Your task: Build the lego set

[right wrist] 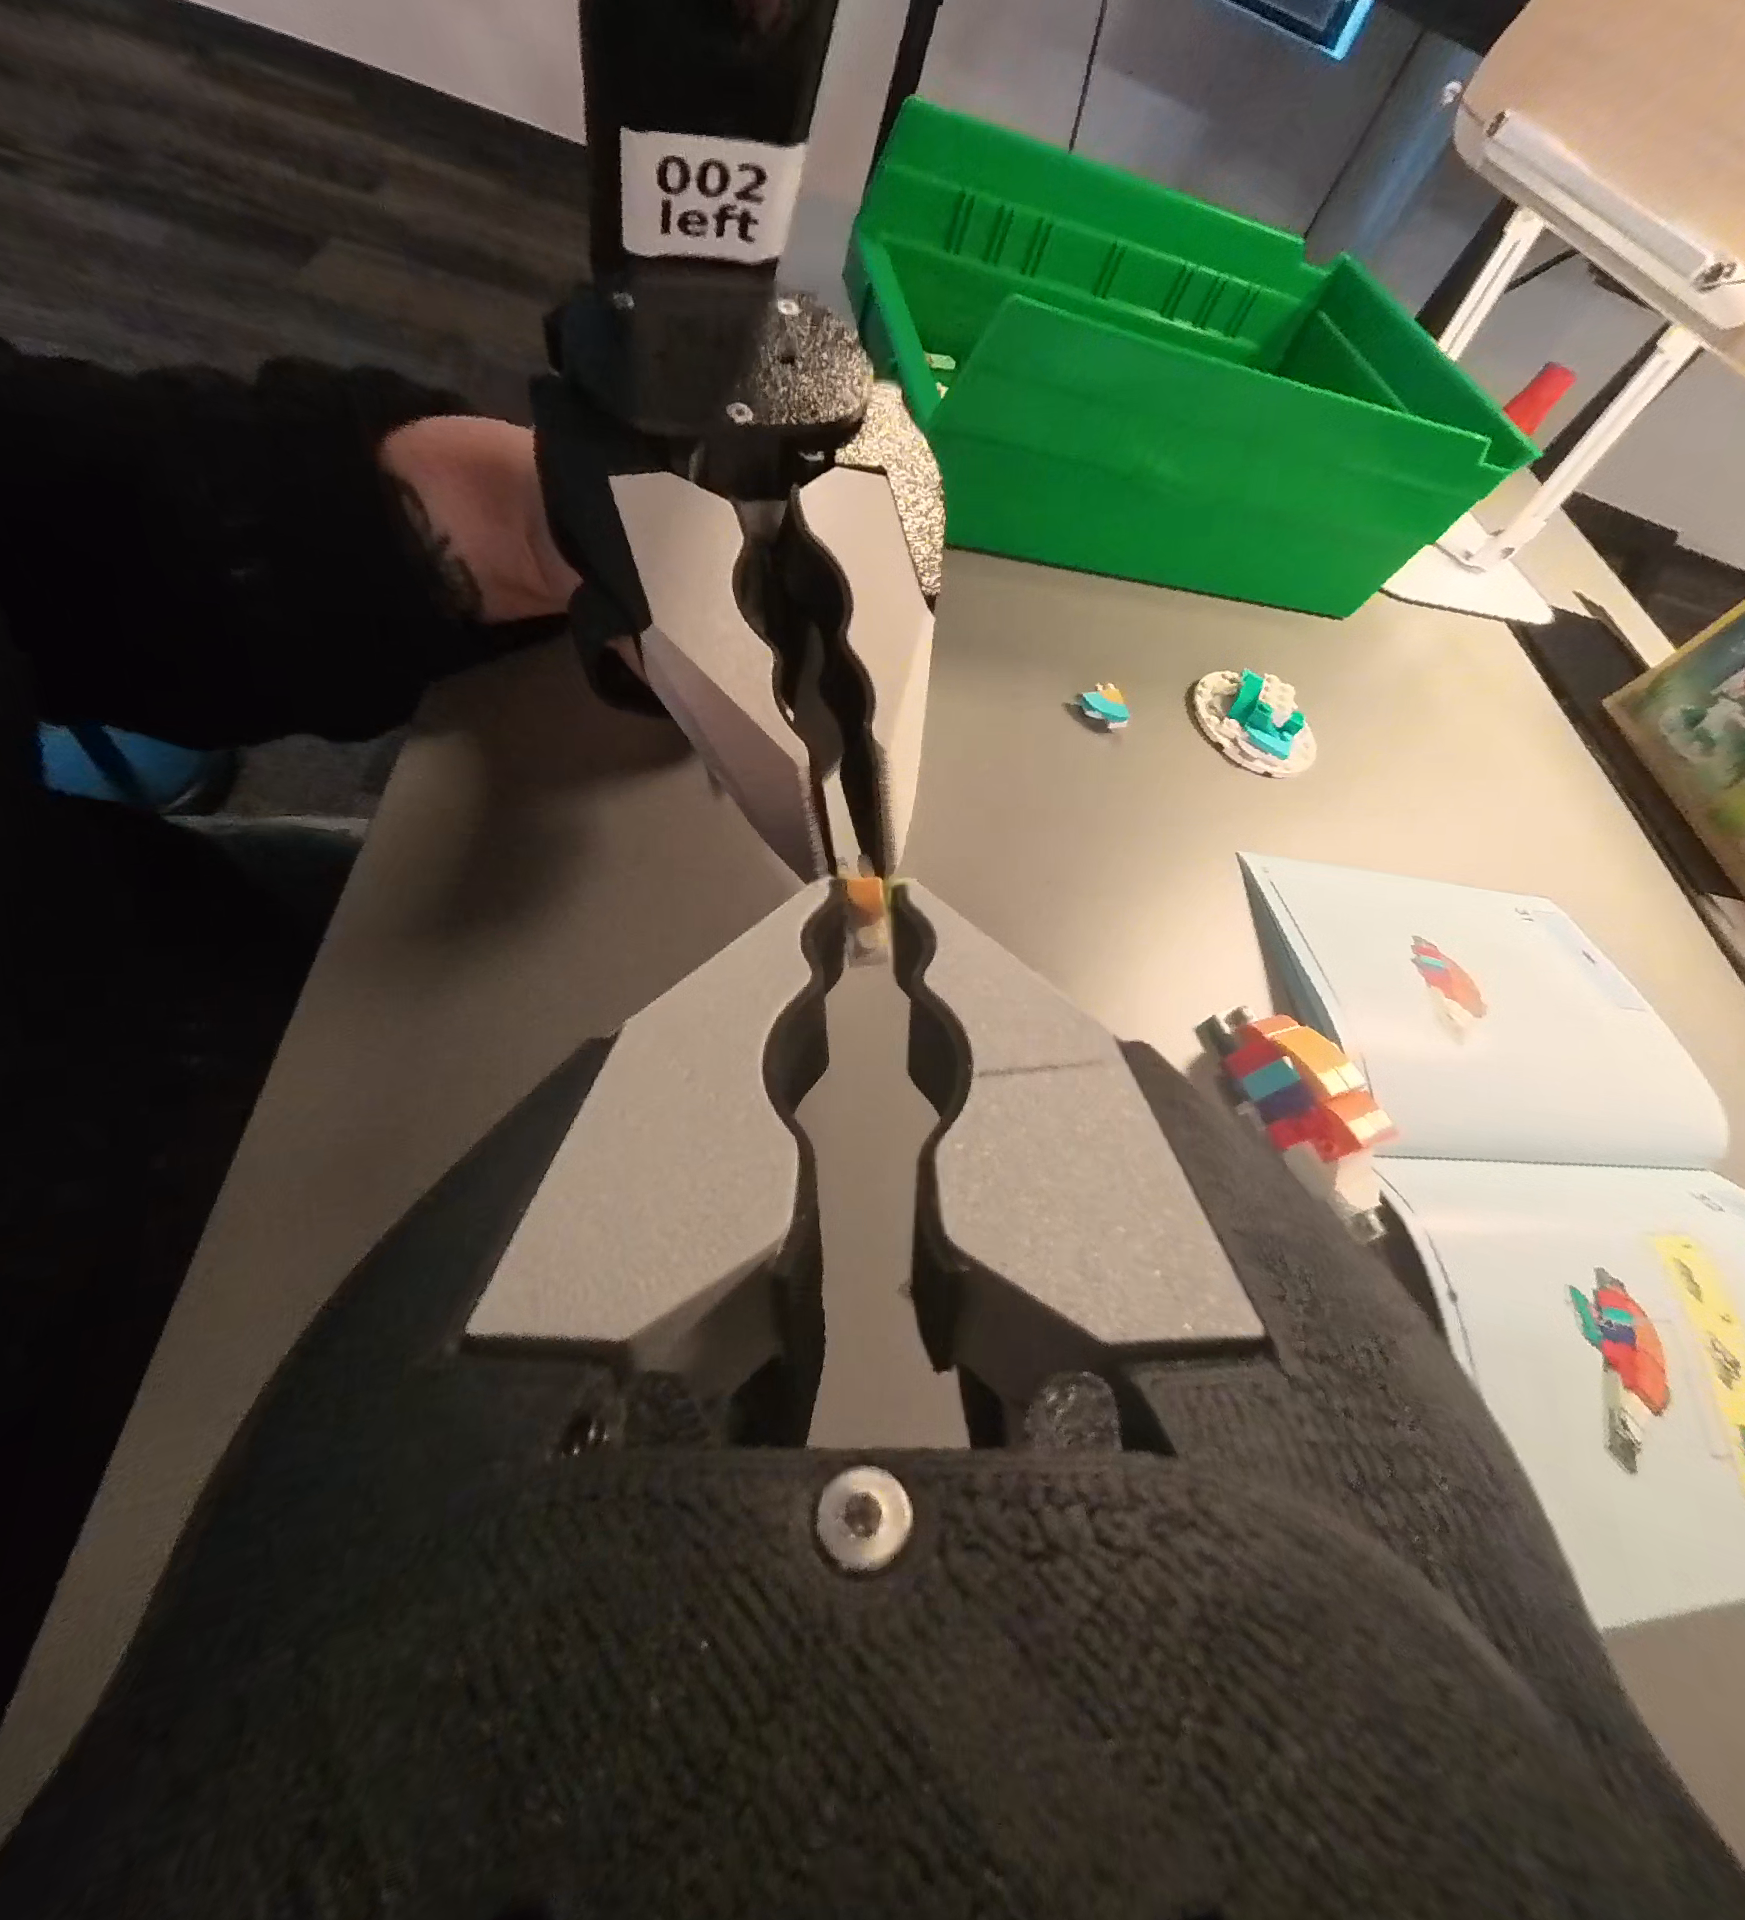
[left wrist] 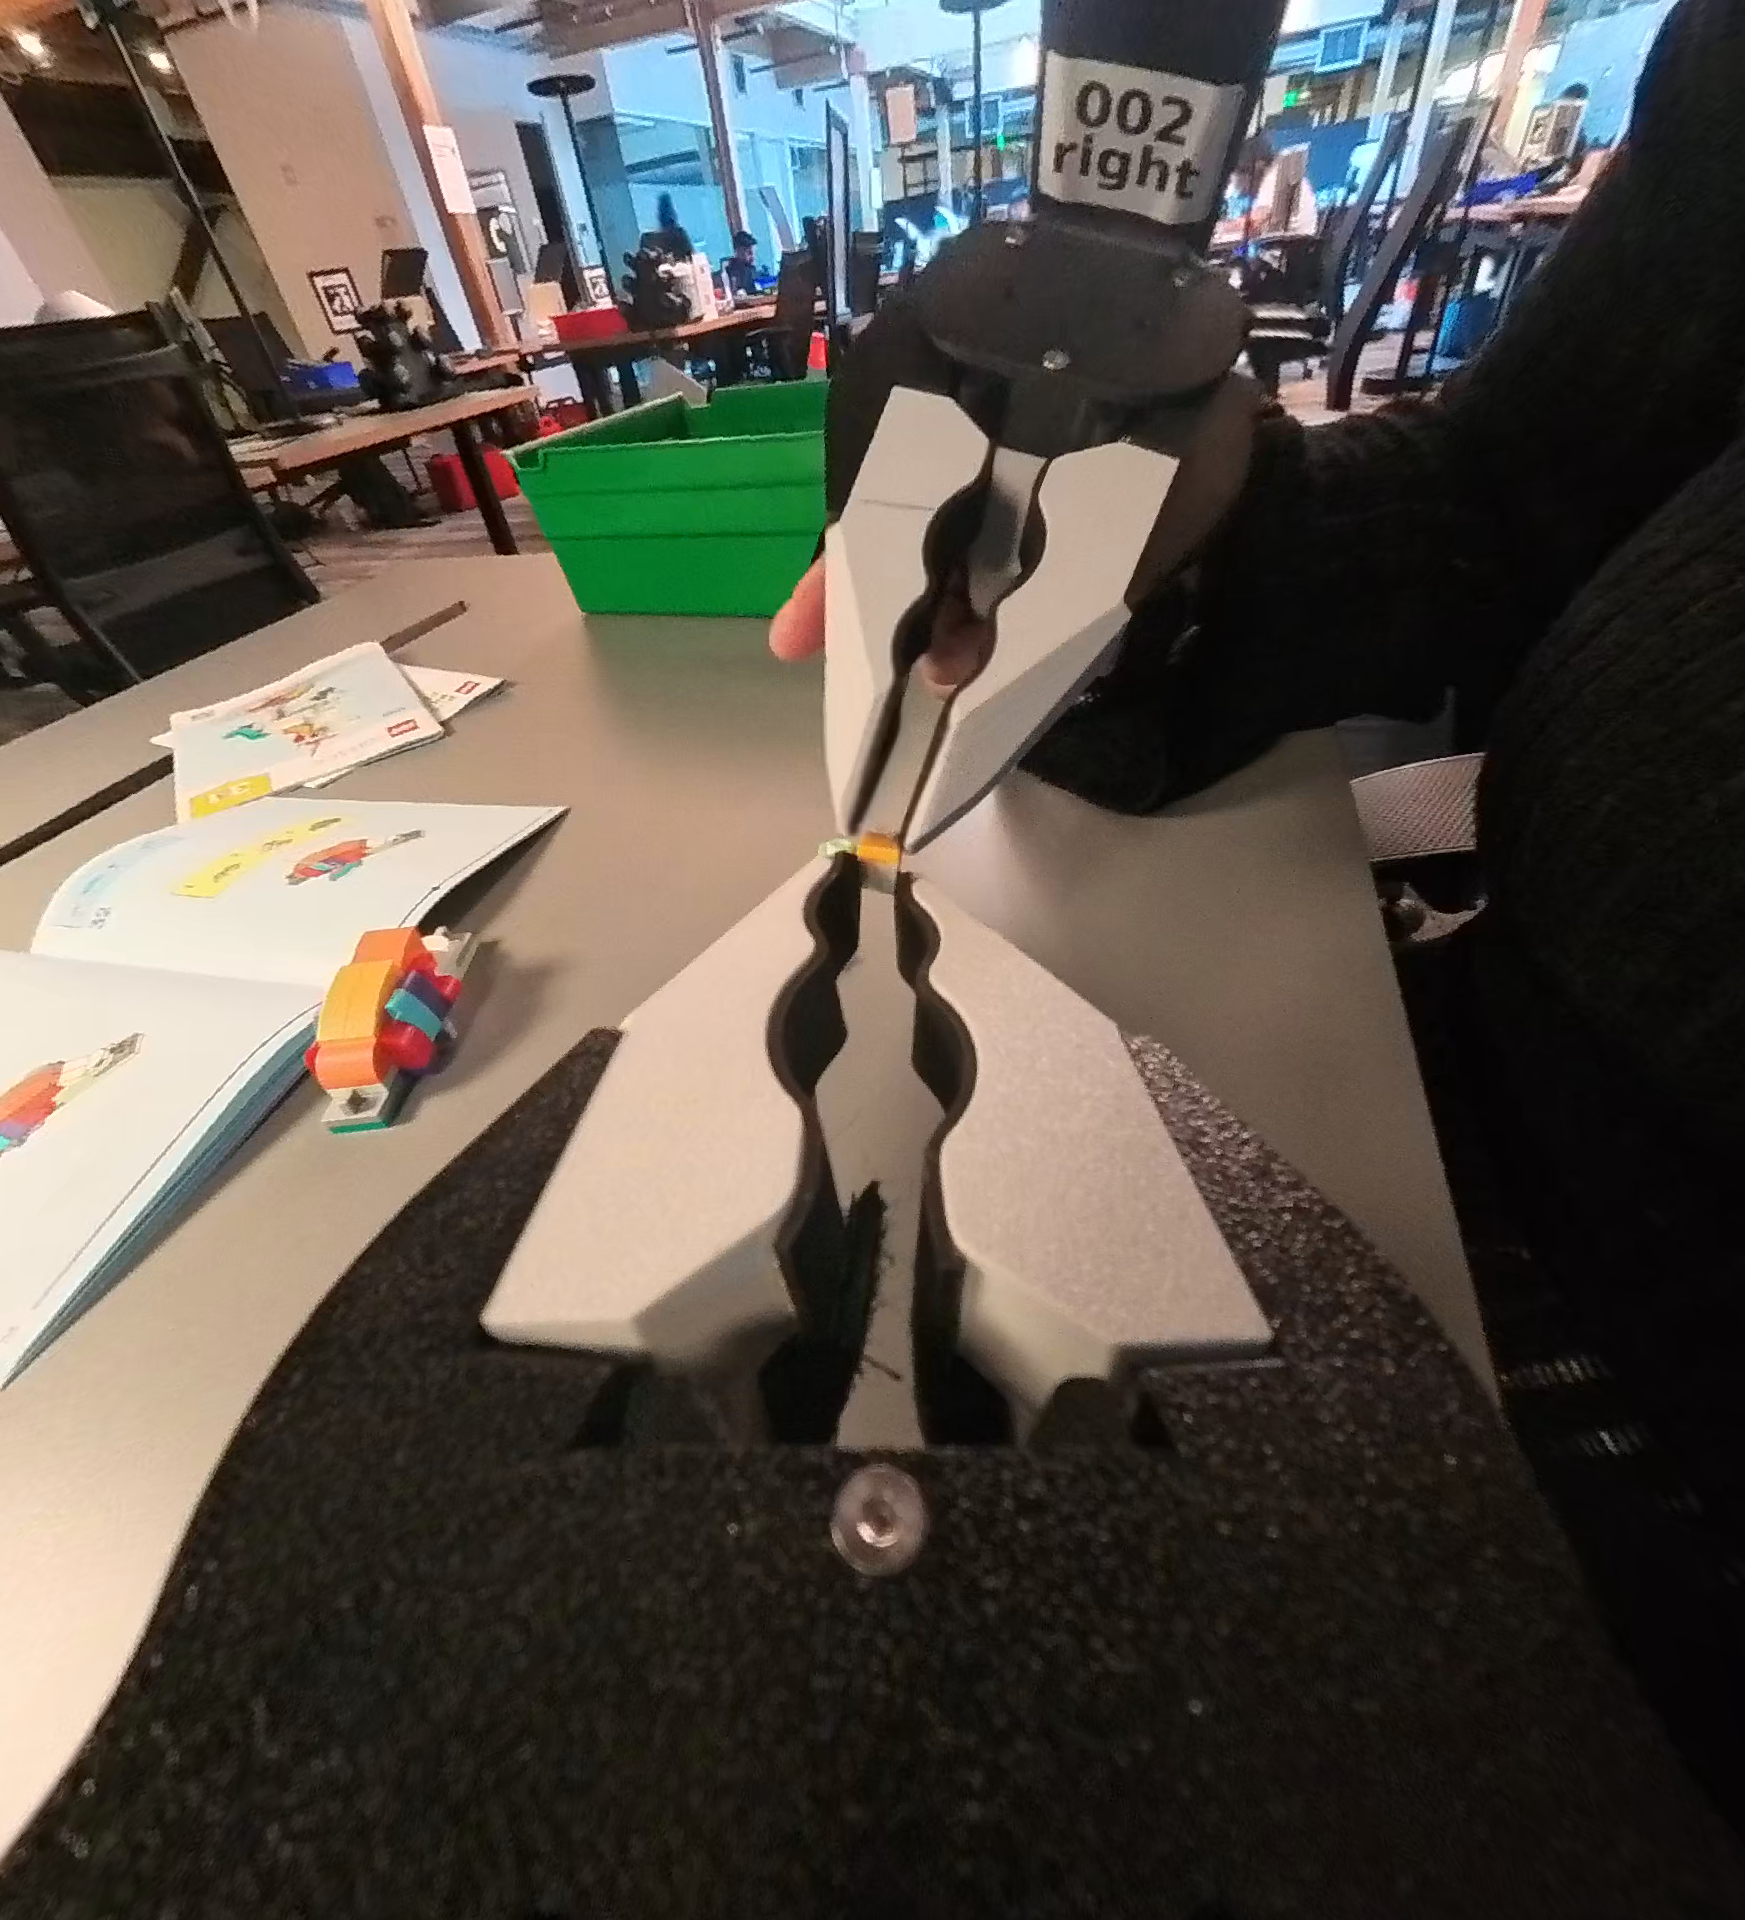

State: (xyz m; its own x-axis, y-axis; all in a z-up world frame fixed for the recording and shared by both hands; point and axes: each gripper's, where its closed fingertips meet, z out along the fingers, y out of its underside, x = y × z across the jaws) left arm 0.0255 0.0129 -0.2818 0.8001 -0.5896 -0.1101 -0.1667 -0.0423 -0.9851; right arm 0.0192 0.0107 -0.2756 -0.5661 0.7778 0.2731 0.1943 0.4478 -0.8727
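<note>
Orange and clear, a tiny lego piece [left wrist: 876,854] hangs above the grey bench [left wrist: 639,727], pinched tip to tip by the left gripper [left wrist: 863,883] and the right gripper [right wrist: 860,906], both sets of fingers closed on it. Beside them lies the part-built orange lego model [left wrist: 385,1023] against an open instruction booklet [left wrist: 120,1039]; a green bin [right wrist: 1211,468] stands beyond.
</note>
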